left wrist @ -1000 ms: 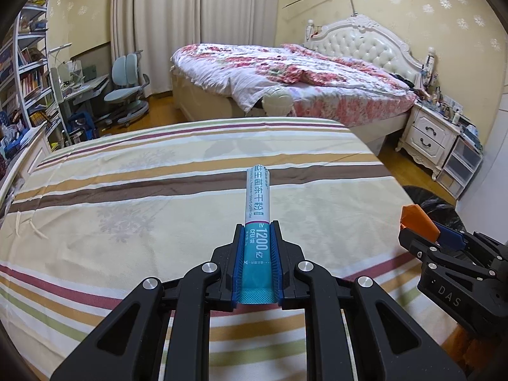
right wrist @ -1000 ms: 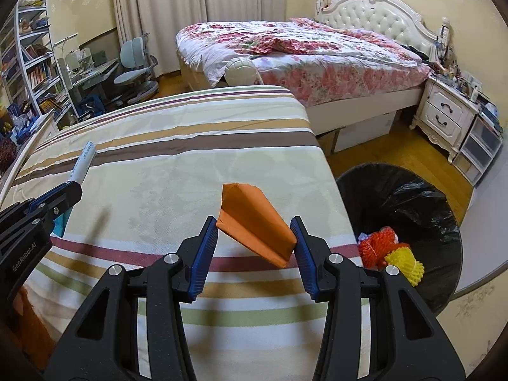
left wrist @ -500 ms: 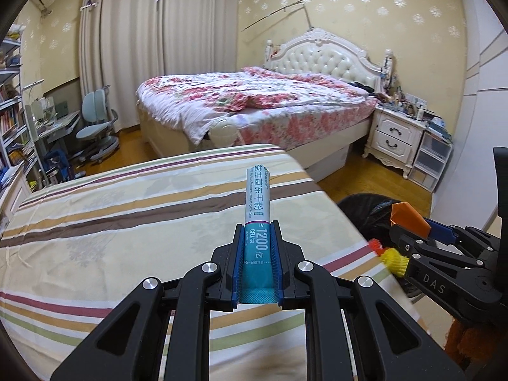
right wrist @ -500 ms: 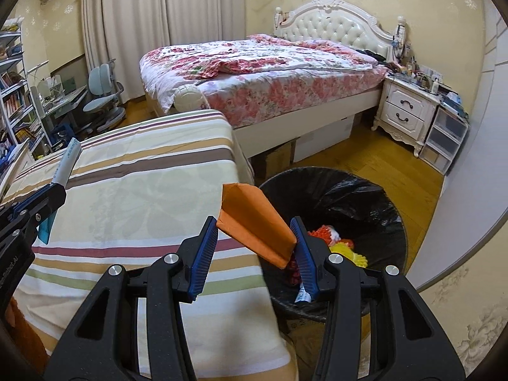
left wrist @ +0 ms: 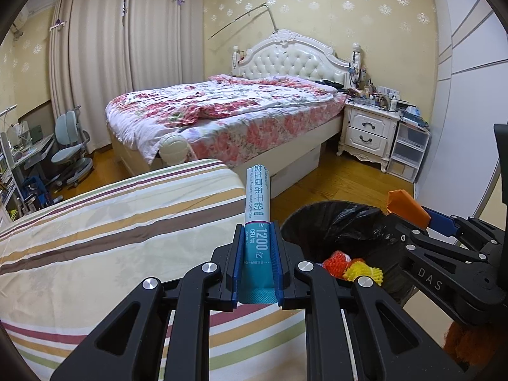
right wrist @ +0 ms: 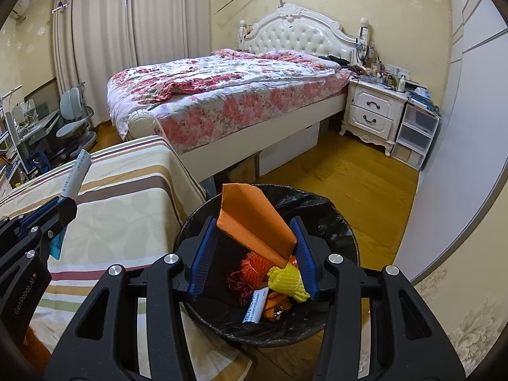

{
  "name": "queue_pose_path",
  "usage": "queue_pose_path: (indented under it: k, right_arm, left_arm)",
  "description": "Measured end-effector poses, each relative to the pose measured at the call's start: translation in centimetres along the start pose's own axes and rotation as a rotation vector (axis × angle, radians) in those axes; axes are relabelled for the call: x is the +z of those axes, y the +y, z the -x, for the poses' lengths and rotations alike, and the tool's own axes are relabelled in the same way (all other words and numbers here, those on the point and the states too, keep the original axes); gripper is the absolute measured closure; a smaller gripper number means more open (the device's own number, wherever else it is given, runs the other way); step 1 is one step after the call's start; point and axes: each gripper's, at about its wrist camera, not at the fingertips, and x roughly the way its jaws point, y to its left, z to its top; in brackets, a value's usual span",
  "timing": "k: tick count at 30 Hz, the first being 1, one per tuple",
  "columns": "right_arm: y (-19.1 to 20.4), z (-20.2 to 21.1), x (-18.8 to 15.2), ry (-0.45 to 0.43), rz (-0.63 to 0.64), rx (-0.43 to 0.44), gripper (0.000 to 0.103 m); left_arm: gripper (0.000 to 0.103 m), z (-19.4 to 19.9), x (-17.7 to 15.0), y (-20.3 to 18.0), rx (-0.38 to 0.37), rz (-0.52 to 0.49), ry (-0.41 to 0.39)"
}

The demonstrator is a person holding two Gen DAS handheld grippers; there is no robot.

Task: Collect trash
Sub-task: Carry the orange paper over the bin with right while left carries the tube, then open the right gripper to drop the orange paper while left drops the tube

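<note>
One white sachet (right wrist: 256, 306) only in right-wrist view

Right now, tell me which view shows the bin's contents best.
The right wrist view: it looks down into the bin, showing the netting and wrappers. The left wrist view shows only part of its inside, the right hand-held gripper covering its far side.

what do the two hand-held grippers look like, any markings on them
Both are matte black plastic frames with triangular cut-outs, silver round bolts at the pivots and ribbed blue pads. The left hand-held gripper reads "GenRobot.AI" on its side, the right hand-held gripper "DAS". No cables or sleeves show.
</note>
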Motion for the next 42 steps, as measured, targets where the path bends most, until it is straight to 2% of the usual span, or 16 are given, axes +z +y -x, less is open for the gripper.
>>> queue_pose_path:
  k: [21, 42]
  right_arm:
    - [-3.5, -3.3, 0.3, 0.014, -0.056, -0.046, 0.056]
    - [-4.2, -5.6, 0.4, 0.052, -0.073, -0.067, 0.056]
  left_arm:
    - [0.086, -5.5, 0.8, -4.7, -0.021, -0.062, 0.066]
    - [0.085, -7.7, 1.0, -5.6, -0.027, -0.073, 0.111]
